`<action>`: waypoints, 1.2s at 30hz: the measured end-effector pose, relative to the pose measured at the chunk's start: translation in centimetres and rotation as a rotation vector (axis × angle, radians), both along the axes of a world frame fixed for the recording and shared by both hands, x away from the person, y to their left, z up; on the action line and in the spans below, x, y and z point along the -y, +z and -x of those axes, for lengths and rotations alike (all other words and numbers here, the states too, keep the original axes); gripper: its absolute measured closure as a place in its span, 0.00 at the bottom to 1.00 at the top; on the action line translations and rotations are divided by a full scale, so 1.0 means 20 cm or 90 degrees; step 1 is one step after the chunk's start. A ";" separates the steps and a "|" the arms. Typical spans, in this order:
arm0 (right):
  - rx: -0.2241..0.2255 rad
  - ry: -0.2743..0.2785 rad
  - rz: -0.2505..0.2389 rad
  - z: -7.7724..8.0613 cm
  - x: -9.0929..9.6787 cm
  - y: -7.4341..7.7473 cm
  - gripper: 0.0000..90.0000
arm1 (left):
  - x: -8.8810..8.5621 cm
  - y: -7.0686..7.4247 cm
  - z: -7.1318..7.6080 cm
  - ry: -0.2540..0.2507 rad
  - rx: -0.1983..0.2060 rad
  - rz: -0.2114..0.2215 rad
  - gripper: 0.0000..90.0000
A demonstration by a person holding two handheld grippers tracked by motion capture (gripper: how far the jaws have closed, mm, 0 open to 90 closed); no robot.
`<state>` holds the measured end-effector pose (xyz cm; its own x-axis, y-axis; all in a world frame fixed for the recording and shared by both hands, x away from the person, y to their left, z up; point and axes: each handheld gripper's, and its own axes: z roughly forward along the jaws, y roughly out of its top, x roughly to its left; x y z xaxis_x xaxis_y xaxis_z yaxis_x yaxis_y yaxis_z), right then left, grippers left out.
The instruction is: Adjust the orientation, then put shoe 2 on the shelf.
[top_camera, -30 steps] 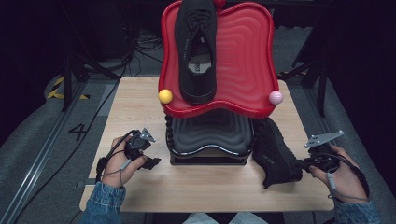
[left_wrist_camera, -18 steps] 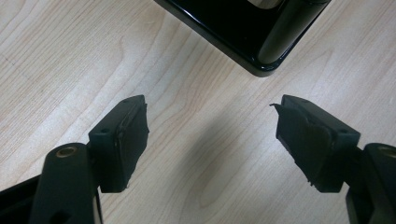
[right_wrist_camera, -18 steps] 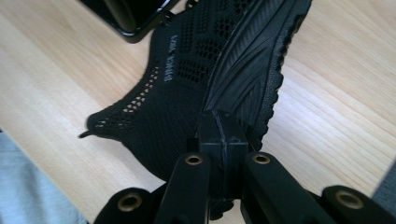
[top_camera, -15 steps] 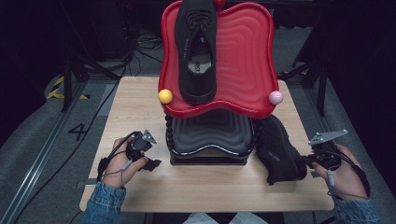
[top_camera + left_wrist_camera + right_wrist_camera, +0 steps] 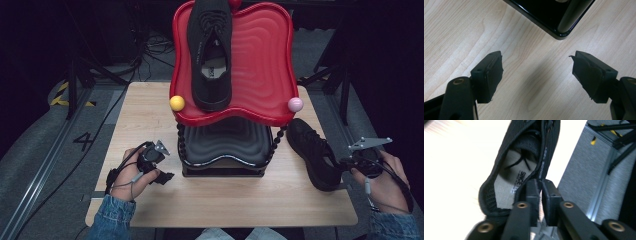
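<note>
A light wooden table (image 5: 150, 115) fills the middle of the high view. Dead centre on it stands a black two-tier rack (image 5: 225, 150), its red tray (image 5: 265, 65) up top in the upper middle of the frame. At the right edge, a black shoe (image 5: 312, 152) lies on the wood, just beside the rack's lower right corner.

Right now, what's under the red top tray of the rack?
A black lower tray, with nothing visible on its front part. Its rear is covered by the red tray, which carries one black shoe.
</note>
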<state>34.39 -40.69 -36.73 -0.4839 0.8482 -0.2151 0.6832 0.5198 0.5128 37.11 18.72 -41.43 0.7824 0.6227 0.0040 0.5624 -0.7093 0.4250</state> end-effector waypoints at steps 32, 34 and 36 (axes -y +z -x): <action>-0.001 0.090 -0.035 0.04 -0.09 0.14 0.67 | -0.05 -0.02 0.07 0.008 -0.017 -0.012 0.27; -0.003 0.098 -0.043 0.04 -0.10 0.15 0.66 | -0.05 -0.02 0.07 0.007 -0.015 -0.010 0.27; -0.012 0.107 -0.050 0.04 -0.11 0.15 0.64 | -0.05 -0.02 0.07 0.011 -0.022 -0.004 0.27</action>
<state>33.59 -38.49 -33.78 -0.6238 0.7688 -0.1412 0.5998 0.5866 0.5441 35.62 19.82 -41.92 0.7717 0.6357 -0.0186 0.5882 -0.7024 0.4008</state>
